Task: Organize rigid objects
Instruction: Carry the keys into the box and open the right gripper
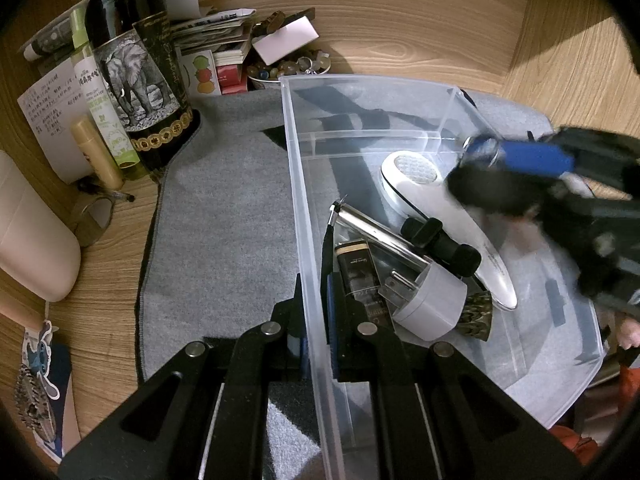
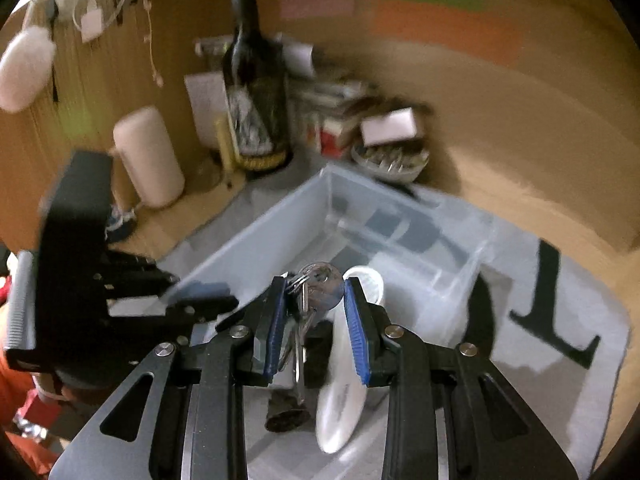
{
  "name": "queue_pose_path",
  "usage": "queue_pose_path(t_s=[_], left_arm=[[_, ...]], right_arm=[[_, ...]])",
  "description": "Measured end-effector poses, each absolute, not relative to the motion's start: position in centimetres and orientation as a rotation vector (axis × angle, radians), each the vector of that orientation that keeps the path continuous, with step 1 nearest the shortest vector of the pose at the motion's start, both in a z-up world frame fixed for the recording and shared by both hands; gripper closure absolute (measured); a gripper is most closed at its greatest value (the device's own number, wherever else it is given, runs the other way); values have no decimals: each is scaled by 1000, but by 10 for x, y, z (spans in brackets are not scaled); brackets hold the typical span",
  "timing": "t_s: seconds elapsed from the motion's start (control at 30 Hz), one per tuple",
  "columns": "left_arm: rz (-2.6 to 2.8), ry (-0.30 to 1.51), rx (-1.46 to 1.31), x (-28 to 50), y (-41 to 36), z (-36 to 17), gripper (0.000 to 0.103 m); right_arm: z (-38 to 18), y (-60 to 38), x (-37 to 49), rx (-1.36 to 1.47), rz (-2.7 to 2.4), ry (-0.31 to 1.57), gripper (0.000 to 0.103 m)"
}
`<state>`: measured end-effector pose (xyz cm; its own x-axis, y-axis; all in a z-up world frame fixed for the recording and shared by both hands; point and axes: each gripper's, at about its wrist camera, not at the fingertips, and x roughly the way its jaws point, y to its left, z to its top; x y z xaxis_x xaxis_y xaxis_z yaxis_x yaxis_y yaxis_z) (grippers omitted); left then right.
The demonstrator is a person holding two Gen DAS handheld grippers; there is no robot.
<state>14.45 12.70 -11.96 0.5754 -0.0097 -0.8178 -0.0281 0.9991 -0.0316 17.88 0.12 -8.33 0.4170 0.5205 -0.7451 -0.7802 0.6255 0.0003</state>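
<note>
A clear plastic bin [image 1: 296, 168] sits on a grey mat [image 1: 228, 216]. My left gripper [image 1: 316, 320] is shut on the bin's left wall. Inside the bin lie a white lint shaver [image 1: 424, 192], a white plug adapter [image 1: 430, 302], a silver tube [image 1: 376, 232], a black lighter [image 1: 356, 268] and a black clip [image 1: 440, 242]. My right gripper [image 2: 316, 312] hangs above the bin [image 2: 280, 216] with a bunch of keys [image 2: 320, 288] between its blue pads; it shows blurred in the left wrist view [image 1: 492, 156]. The lint shaver [image 2: 340, 400] lies below it.
A dark wine bottle [image 1: 136, 68] with an elephant label, a green spray bottle [image 1: 100, 104], a lip balm [image 1: 96, 152], papers, a bowl of beads [image 1: 288, 68] and a pink case [image 1: 32, 236] crowd the wooden desk left of and behind the mat.
</note>
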Motion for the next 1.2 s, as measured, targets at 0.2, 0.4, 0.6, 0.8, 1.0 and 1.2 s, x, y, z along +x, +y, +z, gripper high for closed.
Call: queue_pose_path(t_s=[0.2, 0.4, 0.6, 0.8, 1.0, 1.2], left_arm=[[7, 956, -44, 145, 128, -120, 96], [6, 954, -45, 145, 127, -120, 96], [8, 954, -44, 145, 127, -121, 96], [8, 954, -43, 145, 127, -121, 96], [8, 954, -42, 145, 127, -120, 96], [9, 955, -38, 145, 127, -121, 96]], right_arm=[[-98, 10, 184, -415, 856, 862, 81], [-104, 15, 184, -439, 851, 885, 81], [-94, 10, 180, -435, 838, 846, 71], [-72, -3, 173, -403, 817, 765, 57], [-49, -28, 164, -356, 768, 680, 44], [-36, -61, 155, -334, 685, 622, 43]])
